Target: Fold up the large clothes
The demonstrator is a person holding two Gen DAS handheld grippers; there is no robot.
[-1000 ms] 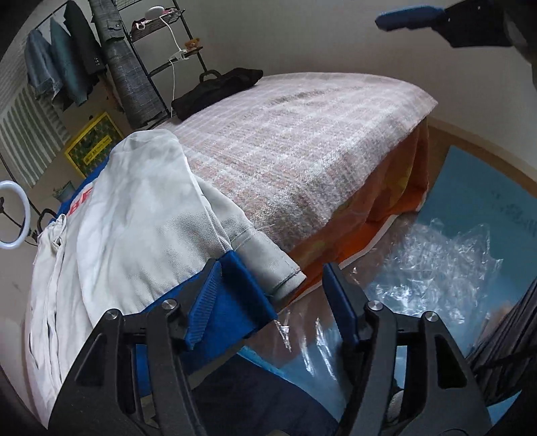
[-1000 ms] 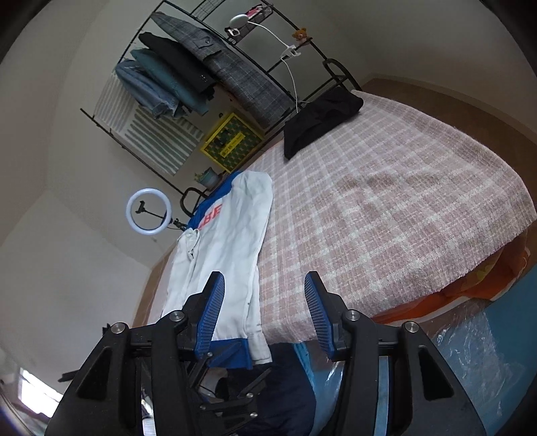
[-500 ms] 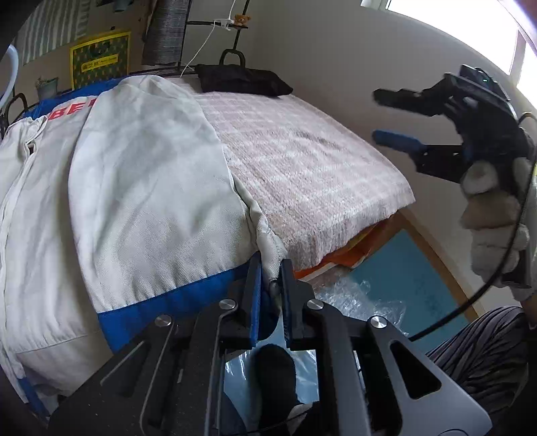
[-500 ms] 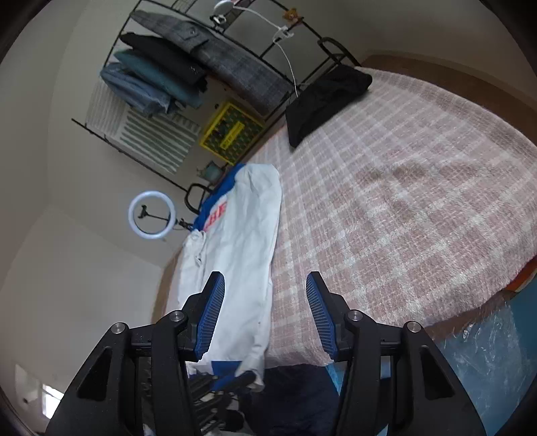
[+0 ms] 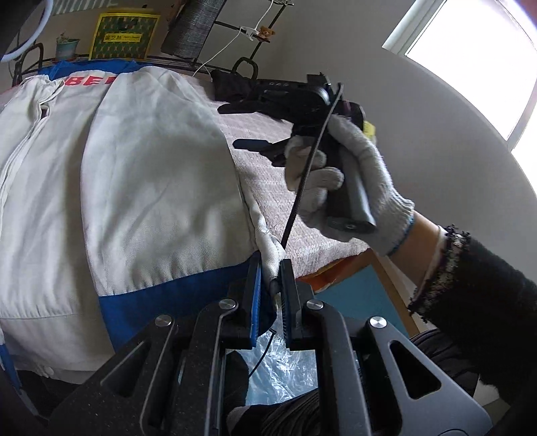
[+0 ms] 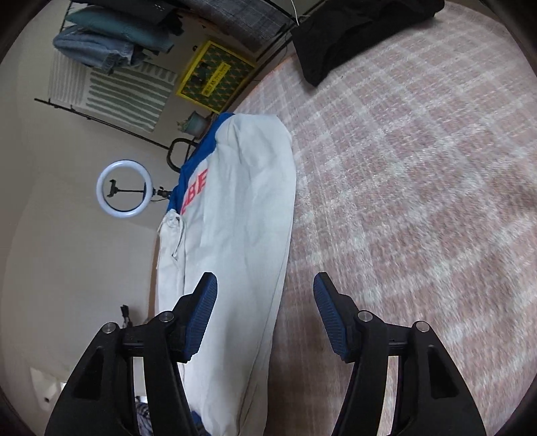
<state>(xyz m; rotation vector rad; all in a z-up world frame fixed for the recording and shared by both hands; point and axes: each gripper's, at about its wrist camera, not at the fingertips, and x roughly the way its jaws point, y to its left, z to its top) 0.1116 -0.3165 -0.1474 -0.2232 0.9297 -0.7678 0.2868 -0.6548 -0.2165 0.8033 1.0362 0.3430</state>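
Observation:
A large white jacket (image 5: 127, 174) with a blue hem and red letters lies lengthwise along the left side of a bed; it also shows in the right wrist view (image 6: 241, 214). My left gripper (image 5: 271, 285) is shut on the jacket's sleeve cuff (image 5: 268, 250) at the near bed edge. My right gripper (image 6: 265, 295) is open and empty, hovering above the jacket's right edge and the pink checked bedspread (image 6: 419, 201). In the left wrist view the right gripper (image 5: 241, 125), held by a gloved hand (image 5: 342, 181), is above the bed, right of the jacket.
A black bag (image 6: 352, 30) lies at the bed's far end. A clothes rack (image 6: 141, 30), a yellow crate (image 6: 214, 77) and a ring light (image 6: 123, 190) stand beyond the bed. Clear plastic (image 5: 285, 365) and a blue mat (image 5: 359, 298) lie on the floor below the bed edge.
My left gripper closed on the sleeve cuff at the bed edge and holds it. My right gripper moved lower and forward over the jacket and bedspread, staying open.

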